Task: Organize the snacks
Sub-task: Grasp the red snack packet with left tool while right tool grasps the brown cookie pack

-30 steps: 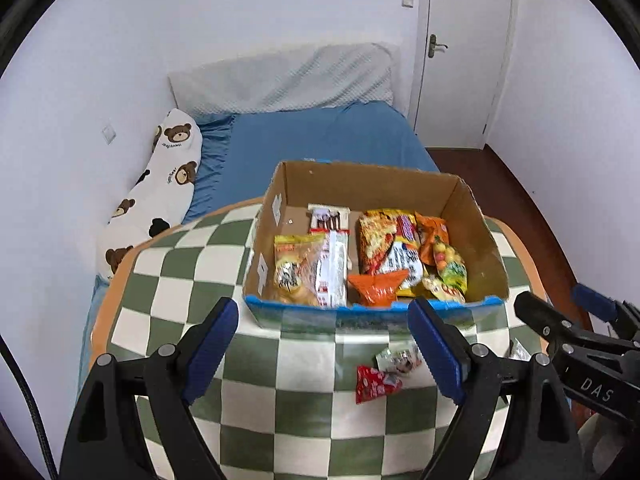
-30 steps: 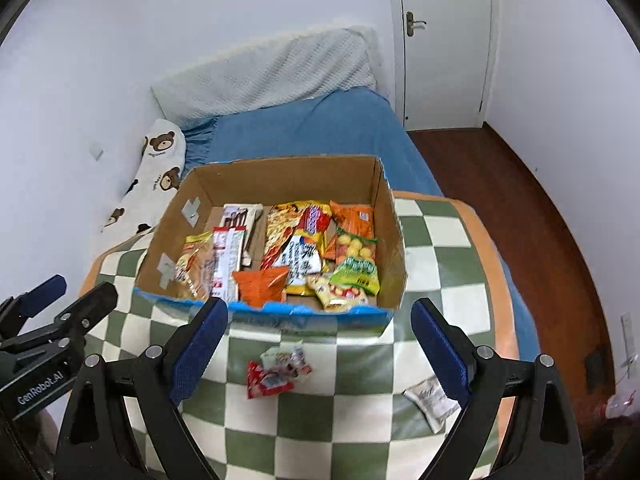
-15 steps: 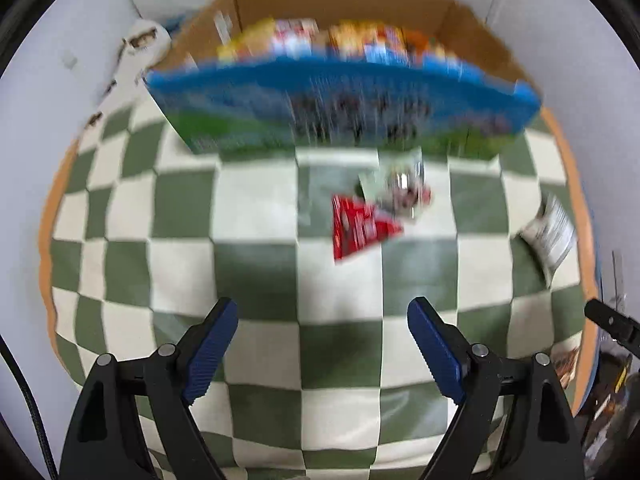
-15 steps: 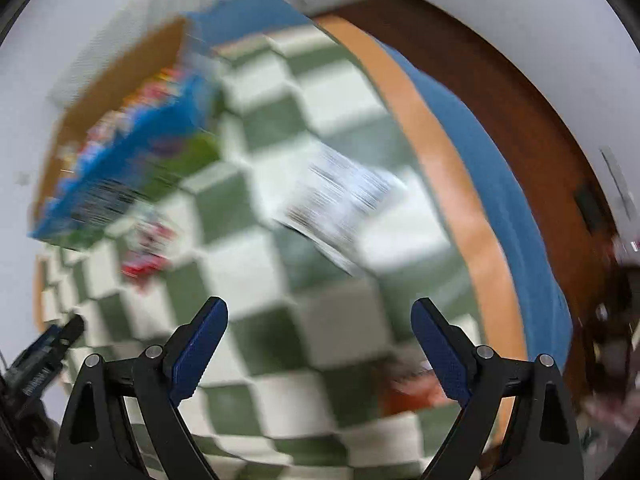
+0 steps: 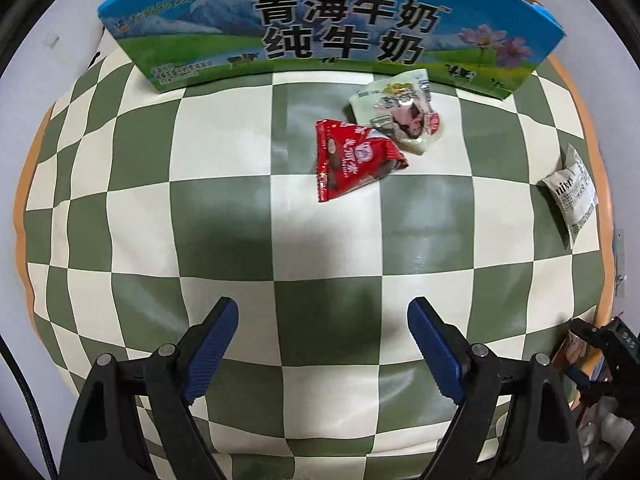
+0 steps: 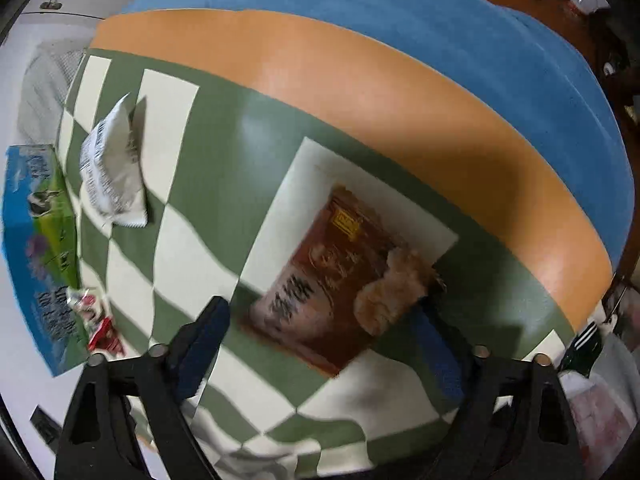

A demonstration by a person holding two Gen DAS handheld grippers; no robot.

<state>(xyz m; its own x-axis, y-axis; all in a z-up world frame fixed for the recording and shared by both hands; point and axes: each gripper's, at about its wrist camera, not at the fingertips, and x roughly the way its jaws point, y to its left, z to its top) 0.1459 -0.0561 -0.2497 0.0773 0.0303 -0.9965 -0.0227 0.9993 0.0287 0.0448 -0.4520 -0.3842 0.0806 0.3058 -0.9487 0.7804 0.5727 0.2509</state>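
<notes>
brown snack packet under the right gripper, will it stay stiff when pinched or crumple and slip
The brown snack packet looks like thin glossy film lying flat, so it will probably crumple and may slide on the checkered cloth. It seems light. The right gripper is closing around its lower edge.

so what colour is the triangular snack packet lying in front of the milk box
Red, with white print; the triangular snack packet shows best in the left wrist view.

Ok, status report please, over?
Left gripper open above checkered cloth. Right gripper jaws closing around brown snack packet. Nothing in the way.
</notes>
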